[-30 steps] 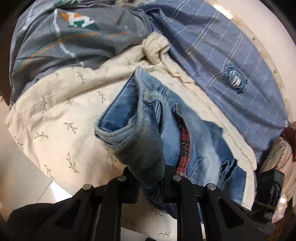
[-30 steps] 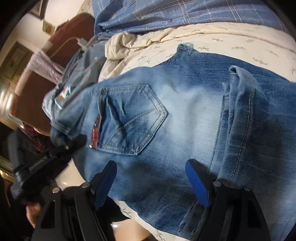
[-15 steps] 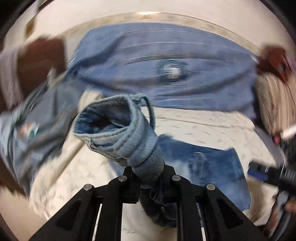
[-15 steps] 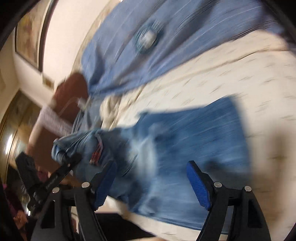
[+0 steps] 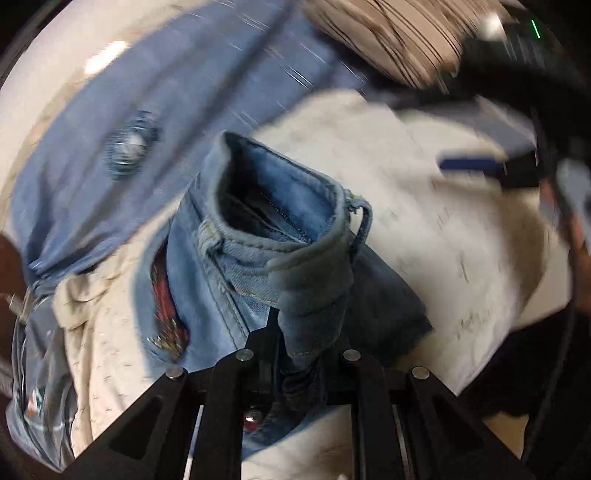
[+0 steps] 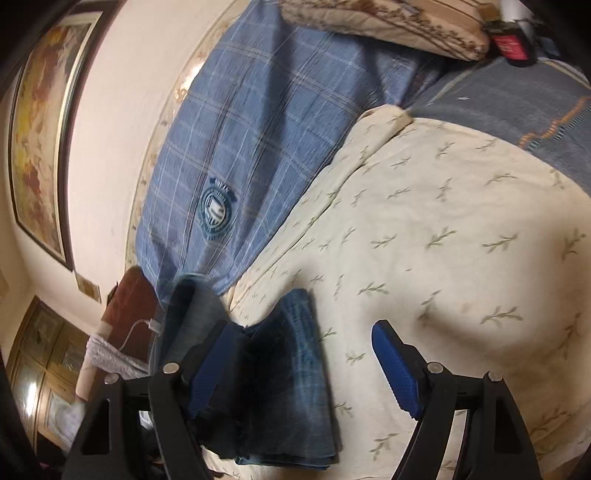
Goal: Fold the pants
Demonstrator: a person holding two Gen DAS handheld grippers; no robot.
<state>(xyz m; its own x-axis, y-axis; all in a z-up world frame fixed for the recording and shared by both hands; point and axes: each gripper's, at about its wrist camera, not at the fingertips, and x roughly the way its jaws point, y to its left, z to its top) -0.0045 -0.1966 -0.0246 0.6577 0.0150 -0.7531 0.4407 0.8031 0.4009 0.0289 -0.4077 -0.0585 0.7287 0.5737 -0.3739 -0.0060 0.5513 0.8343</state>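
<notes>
The jeans [image 5: 258,236] lay on the bed's cream leaf-print sheet [image 6: 443,229], with their waistband bunched up and lifted off the fabric. In the left wrist view the waistband stood open like a cuff, a belt loop hanging loose at its right edge and a patch of red lining showing at the left. The left gripper [image 5: 301,354] had its jaws closed on that bunched denim, the cloth squeezed between the two black fingers.

In the right wrist view a darker part of the jeans [image 6: 288,387] lay flat on the sheet, with several layers showing at its near edge. The right gripper [image 6: 299,373] stood above it with its jaws spread wide and nothing held; the left blue pad [image 6: 210,365] sat over the denim's edge, the right one over bare sheet.

Beyond the jeans, a blue plaid shirt [image 6: 236,147] with a round badge lay against the wall side of the bed. A grey garment [image 6: 517,99] with orange stitching lay at the far right, and a patterned pillow [image 6: 388,22] sat at the top. A framed picture [image 6: 40,122] hung on the wall.
</notes>
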